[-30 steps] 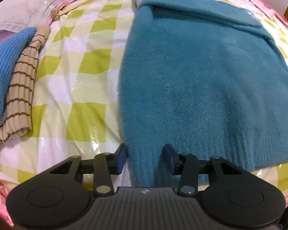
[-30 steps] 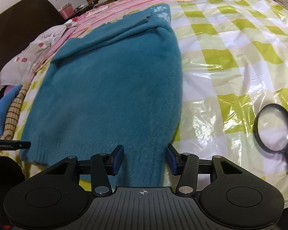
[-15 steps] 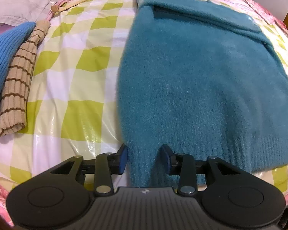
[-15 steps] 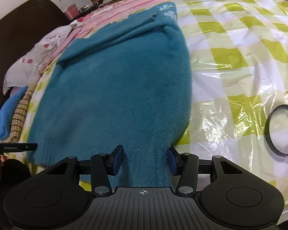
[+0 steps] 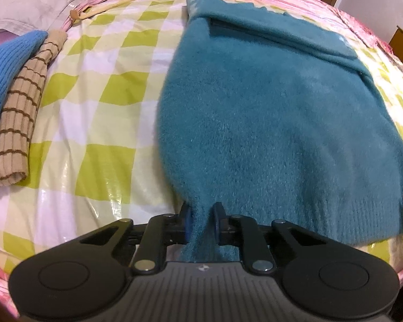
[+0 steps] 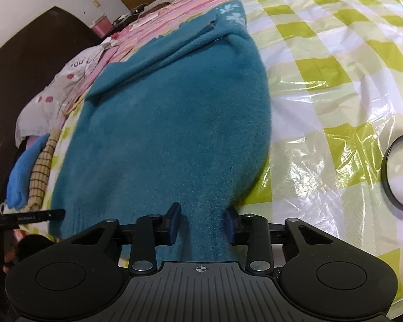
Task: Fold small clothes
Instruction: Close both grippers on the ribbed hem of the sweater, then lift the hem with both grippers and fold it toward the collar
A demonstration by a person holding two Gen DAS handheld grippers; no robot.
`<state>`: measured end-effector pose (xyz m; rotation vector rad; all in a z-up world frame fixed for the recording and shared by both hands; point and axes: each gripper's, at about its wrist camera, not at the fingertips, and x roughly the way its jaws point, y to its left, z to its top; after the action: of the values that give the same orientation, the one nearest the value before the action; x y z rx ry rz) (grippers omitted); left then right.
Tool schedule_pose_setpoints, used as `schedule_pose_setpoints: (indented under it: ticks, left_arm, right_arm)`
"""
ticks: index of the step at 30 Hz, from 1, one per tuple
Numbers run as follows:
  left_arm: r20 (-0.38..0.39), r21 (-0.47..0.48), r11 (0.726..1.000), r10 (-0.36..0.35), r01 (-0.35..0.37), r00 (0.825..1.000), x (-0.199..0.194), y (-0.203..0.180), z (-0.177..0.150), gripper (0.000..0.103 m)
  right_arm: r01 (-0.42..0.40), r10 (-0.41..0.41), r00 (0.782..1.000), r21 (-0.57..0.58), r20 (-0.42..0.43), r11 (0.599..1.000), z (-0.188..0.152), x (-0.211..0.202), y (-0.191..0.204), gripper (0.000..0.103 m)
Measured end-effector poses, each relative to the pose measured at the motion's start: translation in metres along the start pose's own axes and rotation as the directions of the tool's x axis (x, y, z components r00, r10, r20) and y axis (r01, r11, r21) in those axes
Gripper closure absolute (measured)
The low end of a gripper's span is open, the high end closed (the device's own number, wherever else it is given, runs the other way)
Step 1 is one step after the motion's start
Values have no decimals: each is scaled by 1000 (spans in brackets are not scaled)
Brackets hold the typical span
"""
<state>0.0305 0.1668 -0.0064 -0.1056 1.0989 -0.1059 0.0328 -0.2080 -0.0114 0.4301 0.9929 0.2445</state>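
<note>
Narrowed since a second ago on both sides: left gripper (image 5: 200,221) jaws, wide apart earlier around the sweater's near corner, now closing and pinching the teal sweater (image 5: 268,123) hem into a thin bunched strip between the blue pads; right gripper (image 6: 201,224) jaws also closing, with a thicker column of the same fabric between them, right pad against the cloth, left pad just short of it with a small gap visible. Not yet a full clamp on the right.

Seen only from the left wrist: just left of the jaws, bare glossy checked cover (image 5: 99,123); farther left, a striped tan knit (image 5: 18,123) lying against a blue knit (image 5: 2,67), with a grey printed pillow (image 5: 32,2) beyond them. Far right of the jaws, a dark tip at the sweater's other hem corner, too small to identify.

Seen only from the right wrist: well right of the jaws, a black-rimmed magnifying glass (image 6: 401,174) flat on the cover; left of the jaws, a thin black bar (image 6: 29,217) beside the hem, then the same two knits, small and distant; dark headboard (image 6: 27,61) at far left.

Sweater spread flat ahead of both jaws on the cover, fuzzy, ribbed along the near hem, sleeves folded across the far end, pale flower motif at the far cuff (image 6: 232,14). Near corners drawn up into the grippers.
</note>
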Motion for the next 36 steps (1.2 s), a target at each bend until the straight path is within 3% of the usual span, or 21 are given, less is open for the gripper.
schedule_pose_setpoints:
  ticks: [7, 15, 19, 24, 29, 36]
  left_arm:
    - [33, -47, 996, -73, 75, 997, -5, 6, 0, 84]
    - [-9, -38, 997, -70, 70, 997, 4, 4, 5, 80]
    - [6, -57, 996, -74, 74, 997, 3, 6, 4, 84]
    - [43, -130, 982, -132, 136, 990, -1, 17, 4, 87]
    - [130, -239, 927, -265, 289, 956, -2, 28, 8, 88]
    - [243, -320, 845, -364, 428, 899, 5, 35, 19, 88]
  right_arm:
    - [-18, 18, 1000, -20, -10, 1000, 1, 4, 4, 71]
    - [-34, 34, 999, -19, -19, 999, 3, 9, 5, 70]
    - [-44, 44, 999, 6, -15, 999, 3, 8, 1, 77]
    - [-93, 92, 996, 76, 21, 993, 4, 6, -3, 85]
    - [-188, 178, 981, 134, 82, 973, 10, 3, 1, 86]
    - [-304, 273, 947, 195, 171, 933, 31, 1, 8, 87]
